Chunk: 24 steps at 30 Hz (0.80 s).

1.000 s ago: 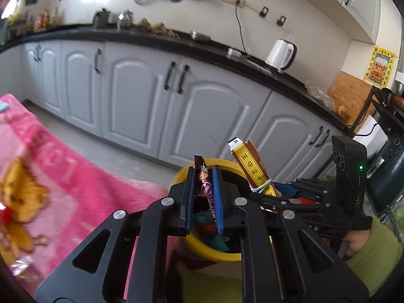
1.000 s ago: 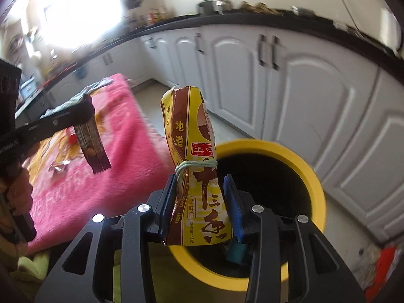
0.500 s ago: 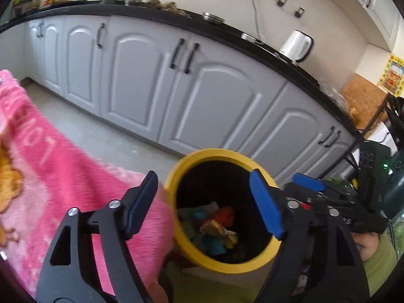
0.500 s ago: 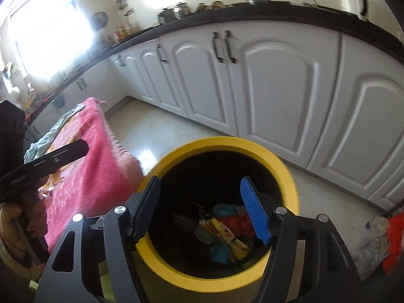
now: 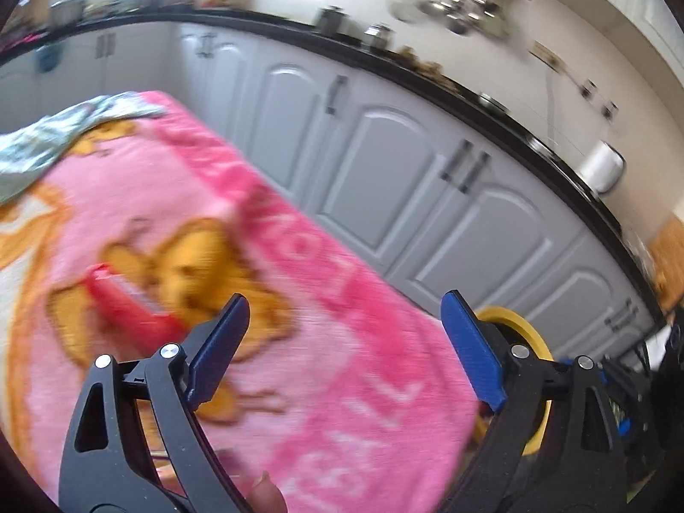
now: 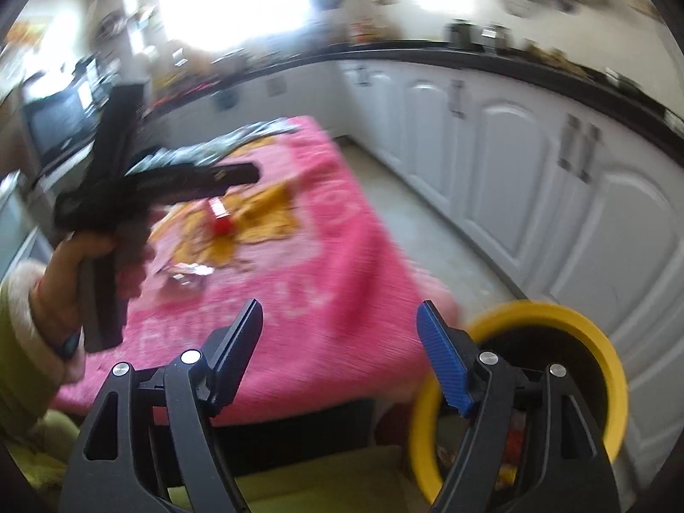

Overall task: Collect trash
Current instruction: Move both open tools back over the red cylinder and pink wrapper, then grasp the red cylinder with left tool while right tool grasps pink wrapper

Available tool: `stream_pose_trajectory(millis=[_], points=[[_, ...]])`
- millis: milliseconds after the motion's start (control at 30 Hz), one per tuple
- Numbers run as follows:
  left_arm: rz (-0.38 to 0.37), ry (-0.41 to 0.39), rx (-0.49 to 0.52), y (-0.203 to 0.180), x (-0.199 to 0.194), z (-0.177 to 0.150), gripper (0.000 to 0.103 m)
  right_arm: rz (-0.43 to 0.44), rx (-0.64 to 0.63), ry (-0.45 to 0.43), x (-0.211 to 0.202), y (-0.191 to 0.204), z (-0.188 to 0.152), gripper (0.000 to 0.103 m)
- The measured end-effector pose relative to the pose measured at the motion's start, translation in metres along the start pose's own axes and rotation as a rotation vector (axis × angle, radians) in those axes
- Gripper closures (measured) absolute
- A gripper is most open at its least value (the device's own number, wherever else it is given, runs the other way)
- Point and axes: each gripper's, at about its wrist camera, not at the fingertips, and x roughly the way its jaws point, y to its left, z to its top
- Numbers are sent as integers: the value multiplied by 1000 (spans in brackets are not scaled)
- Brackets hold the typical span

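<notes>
Both hand-held grippers, left [image 5: 342,342] and right [image 6: 340,350], were opening wide with nothing between the jaws. A red wrapper [image 6: 219,216] and a crumpled silvery wrapper [image 6: 184,275] lay mid-blanket, well inside the pink blanket's [image 6: 320,256] edges. The yellow trash bin [image 6: 594,329] stood just beside its near corner, bare floor [image 6: 427,231] beyond.

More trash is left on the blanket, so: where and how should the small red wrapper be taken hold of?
The small red wrapper lies flat on the pink blanket. Probably come from above and pinch across its narrow width near the middle; blur hides its exact edges.
</notes>
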Motion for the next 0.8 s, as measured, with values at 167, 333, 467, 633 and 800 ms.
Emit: stream_pose_trajectory(millis=[167, 333, 467, 633, 800], points=[[72, 0, -96, 57, -17, 4, 18, 77, -147, 41, 40, 57, 21, 31], [118, 18, -176, 104, -27, 0, 17, 131, -236, 66, 75, 100, 33, 30], [120, 43, -223, 127, -30, -6, 17, 170, -312, 100, 103, 133, 38, 30], [69, 86, -292, 147, -25, -12, 17, 194, -408, 155, 139, 161, 34, 31], [14, 132, -344, 152, -8, -12, 17, 204, -437, 199, 167, 172, 29, 31]])
